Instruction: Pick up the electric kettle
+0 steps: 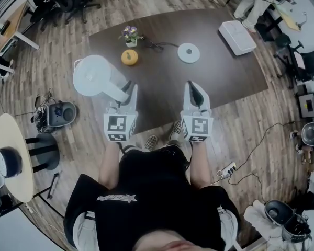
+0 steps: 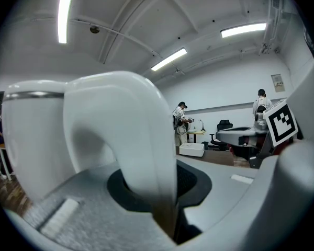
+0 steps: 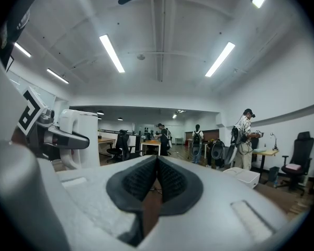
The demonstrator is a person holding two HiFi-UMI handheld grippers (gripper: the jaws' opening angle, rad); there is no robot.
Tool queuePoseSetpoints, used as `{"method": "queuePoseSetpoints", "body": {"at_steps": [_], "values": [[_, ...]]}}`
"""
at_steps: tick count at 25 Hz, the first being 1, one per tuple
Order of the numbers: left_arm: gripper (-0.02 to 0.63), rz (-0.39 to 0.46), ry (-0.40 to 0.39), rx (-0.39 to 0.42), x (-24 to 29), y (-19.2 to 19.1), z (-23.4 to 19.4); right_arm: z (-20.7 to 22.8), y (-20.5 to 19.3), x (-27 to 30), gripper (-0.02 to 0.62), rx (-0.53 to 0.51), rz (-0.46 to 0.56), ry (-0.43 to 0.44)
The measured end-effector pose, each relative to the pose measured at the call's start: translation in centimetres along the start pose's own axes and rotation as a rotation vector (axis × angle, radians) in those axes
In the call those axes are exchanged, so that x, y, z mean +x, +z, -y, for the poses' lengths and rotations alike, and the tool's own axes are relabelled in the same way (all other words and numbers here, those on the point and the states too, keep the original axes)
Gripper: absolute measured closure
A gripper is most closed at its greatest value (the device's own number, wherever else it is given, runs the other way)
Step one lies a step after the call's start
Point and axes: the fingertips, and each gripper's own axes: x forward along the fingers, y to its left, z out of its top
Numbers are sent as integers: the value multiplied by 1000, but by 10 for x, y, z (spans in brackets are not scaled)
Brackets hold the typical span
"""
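Note:
The white electric kettle point(image 1: 97, 77) hangs above the floor just off the left front corner of the dark table point(image 1: 235, 82). My left gripper point(image 1: 126, 88) is shut on its curved handle point(image 2: 131, 135), which fills the left gripper view between the jaws point(image 2: 165, 203), with the kettle body point(image 2: 31, 140) at the left. My right gripper point(image 1: 194, 90) hovers beside it over the table's front edge, shut with nothing between its pads point(image 3: 157, 179). In the right gripper view the kettle point(image 3: 78, 135) shows at the left.
On the table lie a round white kettle base point(image 1: 188, 52) with a cable point(image 1: 156, 46), a yellow object point(image 1: 129, 57), a small flower pot point(image 1: 130, 37) and a white box point(image 1: 237, 37). A round side table point(image 1: 13, 156) stands at the left. Chairs and people stand farther off.

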Motion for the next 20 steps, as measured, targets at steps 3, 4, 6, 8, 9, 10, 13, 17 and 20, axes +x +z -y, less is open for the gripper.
{"method": "queuePoseSetpoints", "body": {"at_steps": [3, 4, 6, 8, 9, 10, 13, 17, 20], "values": [[538, 4, -1, 2, -1, 2, 1, -1, 0, -1, 591, -2, -6, 8], [538, 4, 0, 2, -1, 2, 1, -2, 0, -2, 591, -4, -7, 9], [538, 6, -1, 5, -2, 3, 1, -2, 0, -3, 591, -8, -8, 8], [538, 7, -2, 8, -3, 3, 1, -3, 0, -4, 591, -10, -7, 6], [538, 7, -3, 9, -3, 3, 1, -3, 1, -5, 591, -10, -5, 5], [538, 7, -5, 9, -3, 3, 1, -3, 1, -5, 591, -9, -4, 4], [538, 8, -8, 9, -4, 4, 3, -3, 0, -8, 591, -9, -4, 1], [538, 9, -7, 8, -4, 4, 2, -2, 0, -10, 591, -8, -5, -5], [538, 12, -5, 9, -5, 4, 2, -1, -1, -11, 591, -11, -6, -6]]}}
